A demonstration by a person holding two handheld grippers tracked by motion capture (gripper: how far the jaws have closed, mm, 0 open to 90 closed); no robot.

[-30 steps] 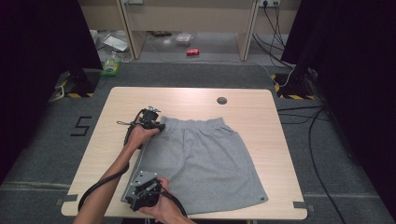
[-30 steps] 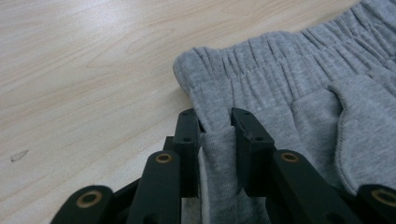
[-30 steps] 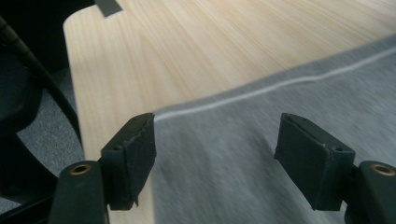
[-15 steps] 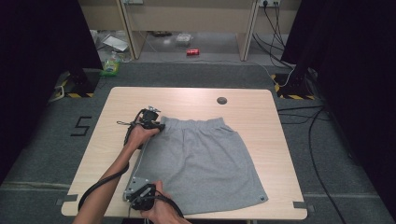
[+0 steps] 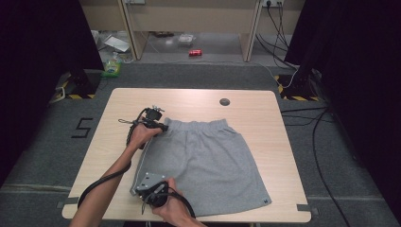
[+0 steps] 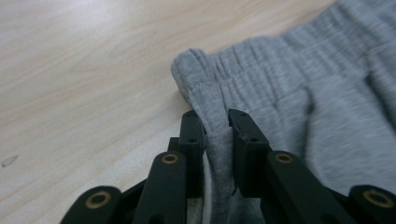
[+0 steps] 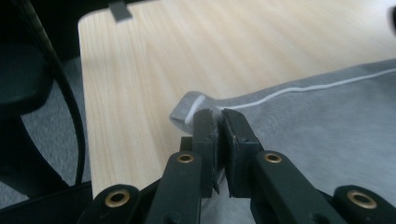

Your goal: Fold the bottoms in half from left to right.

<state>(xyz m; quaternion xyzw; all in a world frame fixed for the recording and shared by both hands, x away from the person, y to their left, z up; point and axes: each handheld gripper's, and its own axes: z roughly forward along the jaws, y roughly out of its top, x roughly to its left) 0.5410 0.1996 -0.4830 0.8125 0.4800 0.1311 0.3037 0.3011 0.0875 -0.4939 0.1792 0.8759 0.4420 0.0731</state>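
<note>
Wooden table (image 5: pixel 265 118), one garment on it.
From my seat I see the grey shorts (image 5: pixel 208 161) spread flat toward six o'clock, waistband toward twelve, and a small dark round disc (image 5: pixel 225 101) beyond them at twelve o'clock.

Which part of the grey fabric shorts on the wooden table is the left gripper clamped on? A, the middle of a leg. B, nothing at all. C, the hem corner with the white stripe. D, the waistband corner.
D: the left gripper pinches the gathered waistband corner of the grey fabric shorts, as its own view shows.
</note>
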